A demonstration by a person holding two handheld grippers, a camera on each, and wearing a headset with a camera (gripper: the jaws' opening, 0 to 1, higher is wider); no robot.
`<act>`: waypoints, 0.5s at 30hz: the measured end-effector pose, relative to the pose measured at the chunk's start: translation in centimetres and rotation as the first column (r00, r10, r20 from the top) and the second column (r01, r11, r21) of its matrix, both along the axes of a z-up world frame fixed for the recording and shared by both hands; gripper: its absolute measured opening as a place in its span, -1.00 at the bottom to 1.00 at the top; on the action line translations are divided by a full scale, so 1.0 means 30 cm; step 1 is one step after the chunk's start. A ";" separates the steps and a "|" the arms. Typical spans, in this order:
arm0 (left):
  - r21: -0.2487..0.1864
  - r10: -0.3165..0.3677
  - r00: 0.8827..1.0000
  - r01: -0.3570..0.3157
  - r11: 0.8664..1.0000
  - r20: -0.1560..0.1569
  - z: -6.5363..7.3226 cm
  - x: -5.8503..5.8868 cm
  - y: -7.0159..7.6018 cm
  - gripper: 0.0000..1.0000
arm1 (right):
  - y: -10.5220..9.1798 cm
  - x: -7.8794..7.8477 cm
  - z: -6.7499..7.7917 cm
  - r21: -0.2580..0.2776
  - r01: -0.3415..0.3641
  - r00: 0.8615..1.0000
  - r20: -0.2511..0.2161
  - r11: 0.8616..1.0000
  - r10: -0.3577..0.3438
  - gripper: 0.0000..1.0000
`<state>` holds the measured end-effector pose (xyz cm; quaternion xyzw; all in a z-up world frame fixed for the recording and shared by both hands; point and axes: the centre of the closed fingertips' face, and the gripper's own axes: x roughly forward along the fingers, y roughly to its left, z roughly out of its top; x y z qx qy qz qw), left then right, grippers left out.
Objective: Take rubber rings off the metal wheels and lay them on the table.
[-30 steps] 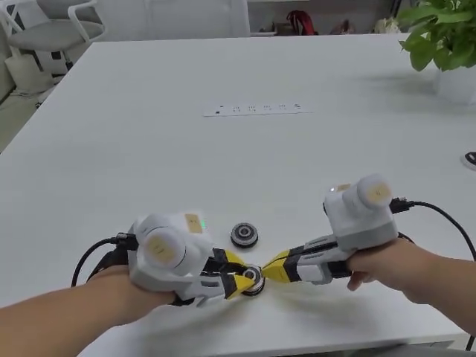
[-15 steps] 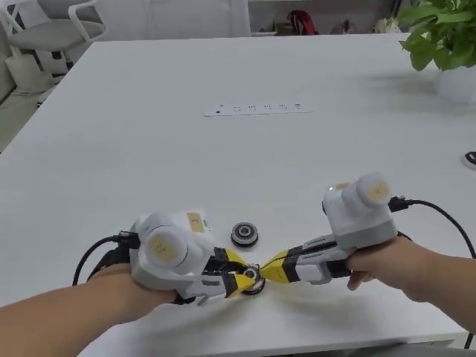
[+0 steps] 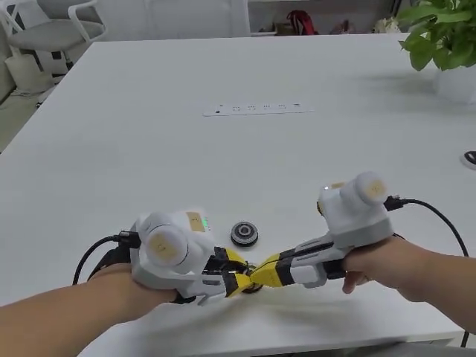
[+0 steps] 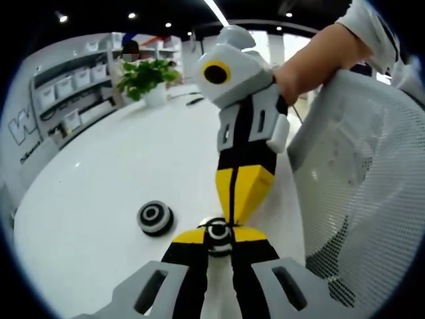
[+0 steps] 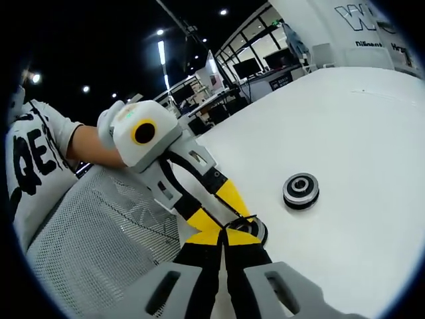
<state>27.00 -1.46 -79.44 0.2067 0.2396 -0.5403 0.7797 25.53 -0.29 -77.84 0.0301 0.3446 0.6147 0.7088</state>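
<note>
Small metal wheel (image 4: 218,230) sat clamped in the fingers of the left gripper (image 4: 218,239), its black rubber ring (image 5: 259,230) pinched by the closed fingers of the right gripper (image 5: 226,234). A second black-ringed wheel (image 3: 244,233) lay nearby on the white worktop (image 3: 260,163).

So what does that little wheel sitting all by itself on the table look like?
The lone wheel is small and round, and it lies flat on the white table. A black rubber ring wraps its outside. The middle looks like shiny metal, with rings around a dark centre. Only the table touches it. The left gripper and right gripper are shut on the other wheel, a little nearer the person.
</note>
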 end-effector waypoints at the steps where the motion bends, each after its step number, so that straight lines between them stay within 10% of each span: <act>1: -0.004 0.004 1.000 -0.004 1.000 0.000 0.001 0.000 0.000 -0.75 | -0.002 0.005 -0.003 0.003 0.004 1.000 -0.001 1.000 -0.004 -1.00; 15: -0.016 -0.011 1.000 0.011 1.000 0.012 0.001 0.001 -0.002 -0.74 | -0.039 0.041 -0.034 -0.034 0.038 0.998 0.044 0.999 -0.036 -1.00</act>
